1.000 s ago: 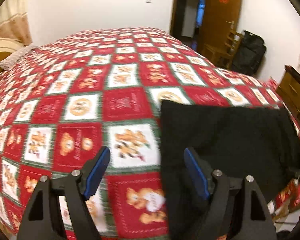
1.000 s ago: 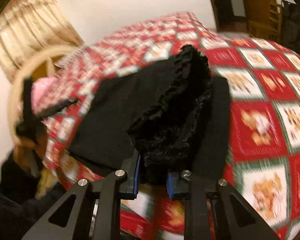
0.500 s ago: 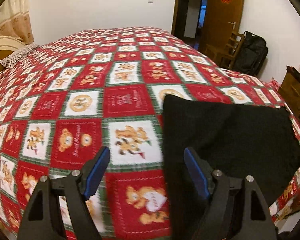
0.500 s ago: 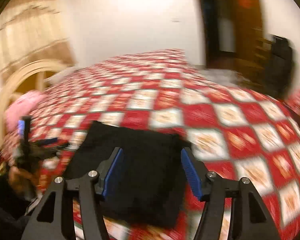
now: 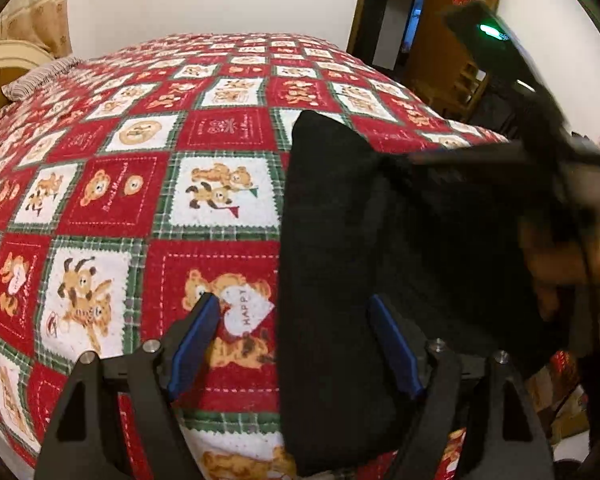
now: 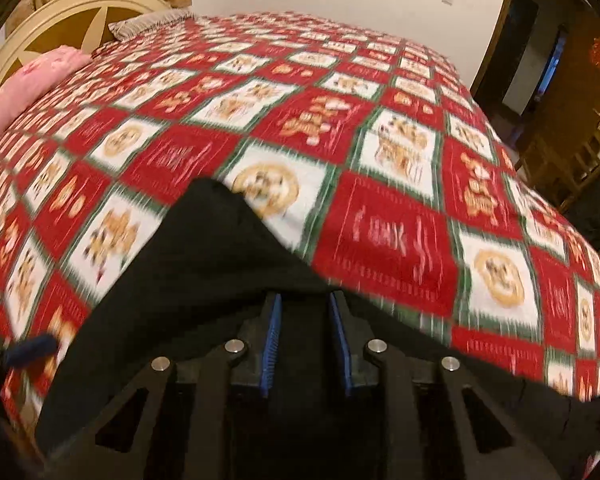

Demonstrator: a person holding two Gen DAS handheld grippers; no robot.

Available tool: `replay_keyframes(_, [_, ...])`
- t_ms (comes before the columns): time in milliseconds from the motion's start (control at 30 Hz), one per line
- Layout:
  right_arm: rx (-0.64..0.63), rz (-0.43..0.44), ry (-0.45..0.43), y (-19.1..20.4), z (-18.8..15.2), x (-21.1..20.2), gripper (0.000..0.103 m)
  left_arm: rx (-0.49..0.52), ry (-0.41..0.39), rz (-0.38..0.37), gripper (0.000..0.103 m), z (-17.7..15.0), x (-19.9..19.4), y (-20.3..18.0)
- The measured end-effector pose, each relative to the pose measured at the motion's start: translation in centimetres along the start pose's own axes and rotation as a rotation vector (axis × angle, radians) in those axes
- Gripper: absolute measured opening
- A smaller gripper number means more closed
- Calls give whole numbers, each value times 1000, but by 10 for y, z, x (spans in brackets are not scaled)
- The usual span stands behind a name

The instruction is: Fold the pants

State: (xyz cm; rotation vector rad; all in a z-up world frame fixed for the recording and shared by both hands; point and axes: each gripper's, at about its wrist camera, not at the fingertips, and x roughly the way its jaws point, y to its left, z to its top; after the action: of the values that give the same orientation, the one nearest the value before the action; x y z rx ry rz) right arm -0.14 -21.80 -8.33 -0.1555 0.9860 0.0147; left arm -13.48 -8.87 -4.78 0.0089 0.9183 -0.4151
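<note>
The left claw is wide open, low over the bed, and the folded black pants begin under its right finger and stretch away to the right. The right claw is nearer, over the pants with its fingers narrowly apart; whether it pinches cloth I cannot tell.

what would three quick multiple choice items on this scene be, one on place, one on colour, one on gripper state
1. Where do the pants lie?
A. on the floor
B. near the quilt's edge
C. on the pillow

2. What colour are the pants?
A. black
B. pink
C. white

3. How do the left gripper's jaws stand?
A. shut on cloth
B. wide open
C. out of view

Answers:
1 B, the black cloth rests on the red patterned quilt close to its edge.
2 A, both wrist views show it black.
3 B, the blue pads stand far apart with quilt visible between.
</note>
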Motion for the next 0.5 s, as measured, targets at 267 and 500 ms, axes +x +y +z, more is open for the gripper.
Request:
replay_keyframes(267, [134, 188, -50, -25, 9, -24, 34, -10, -1, -42, 80, -10, -8, 4])
replay_keyframes(500, [-69, 219, 71, 44, 29, 18, 8, -1, -2, -35, 81, -11, -9, 1])
